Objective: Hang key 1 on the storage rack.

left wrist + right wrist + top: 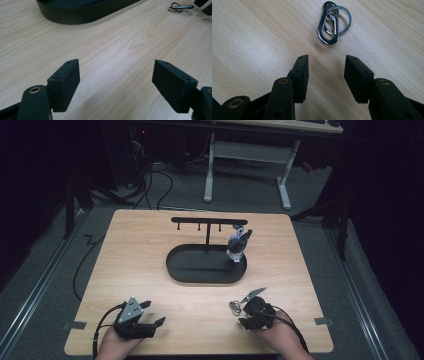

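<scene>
We see bare desk between the left gripper and the black tray, nothing in the way there. The tray sits mid-desk; its post and crossbar stand up over it, with a dark object at its right end. A carabiner lies just ahead of the right gripper, nothing between them. The desk's left and right margins are bare.

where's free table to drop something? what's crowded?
Bare wood: the table left of the black oval tray, the strip right of the tray, and the front between the left gripper and the carabiner keyring. Crowded: the tray with its hook stand and hanging keychain, and around the right gripper.
</scene>
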Available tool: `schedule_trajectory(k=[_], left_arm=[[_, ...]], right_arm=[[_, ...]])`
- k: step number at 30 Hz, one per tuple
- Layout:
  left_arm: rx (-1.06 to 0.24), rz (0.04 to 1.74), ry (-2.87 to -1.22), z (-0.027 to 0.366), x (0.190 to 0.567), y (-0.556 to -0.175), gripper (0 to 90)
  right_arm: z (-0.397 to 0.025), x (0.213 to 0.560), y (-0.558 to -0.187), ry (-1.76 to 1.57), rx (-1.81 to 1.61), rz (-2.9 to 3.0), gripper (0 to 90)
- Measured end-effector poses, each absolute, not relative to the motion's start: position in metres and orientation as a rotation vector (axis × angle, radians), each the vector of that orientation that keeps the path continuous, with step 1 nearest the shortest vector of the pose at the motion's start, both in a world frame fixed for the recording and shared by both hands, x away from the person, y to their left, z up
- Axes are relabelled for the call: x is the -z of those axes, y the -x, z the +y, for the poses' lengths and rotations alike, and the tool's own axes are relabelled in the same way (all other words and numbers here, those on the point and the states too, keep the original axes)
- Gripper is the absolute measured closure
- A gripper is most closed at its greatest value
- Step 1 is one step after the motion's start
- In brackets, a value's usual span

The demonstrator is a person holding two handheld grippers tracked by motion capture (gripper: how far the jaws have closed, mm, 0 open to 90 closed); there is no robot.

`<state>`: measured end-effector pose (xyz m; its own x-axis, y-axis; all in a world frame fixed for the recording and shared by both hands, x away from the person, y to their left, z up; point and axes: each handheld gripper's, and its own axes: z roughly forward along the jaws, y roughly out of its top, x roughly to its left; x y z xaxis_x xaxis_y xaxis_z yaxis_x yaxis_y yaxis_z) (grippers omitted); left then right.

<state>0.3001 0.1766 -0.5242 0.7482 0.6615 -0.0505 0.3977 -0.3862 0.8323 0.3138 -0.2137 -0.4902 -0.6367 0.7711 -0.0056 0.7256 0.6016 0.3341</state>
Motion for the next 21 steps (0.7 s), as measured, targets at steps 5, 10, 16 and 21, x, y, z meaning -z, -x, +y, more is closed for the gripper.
schedule_trajectory(k=[5, 10, 16, 21], left_arm=[[-0.359, 0.789, -2.02, 0.178, 0.523, -0.3, 22.9], [-0.359, 0.788, -2.014, 0.179, 0.521, -0.3, 22.9], [-0.359, 0.787, -2.011, 0.18, 0.521, -0.3, 22.9], [-0.356, 0.786, -2.017, 0.179, 0.521, -0.3, 22.9]], right_arm=[[-0.2, 0.487, -0.327, -1.214, -0.345, 2.74, 52.2], [-0.185, 0.484, -0.344, -1.201, -0.253, 2.762, 53.4], [-0.177, 0.486, -0.353, -1.183, -0.161, 2.778, 54.3], [-0.178, 0.488, -0.355, -1.172, -0.159, 2.795, 60.4]])
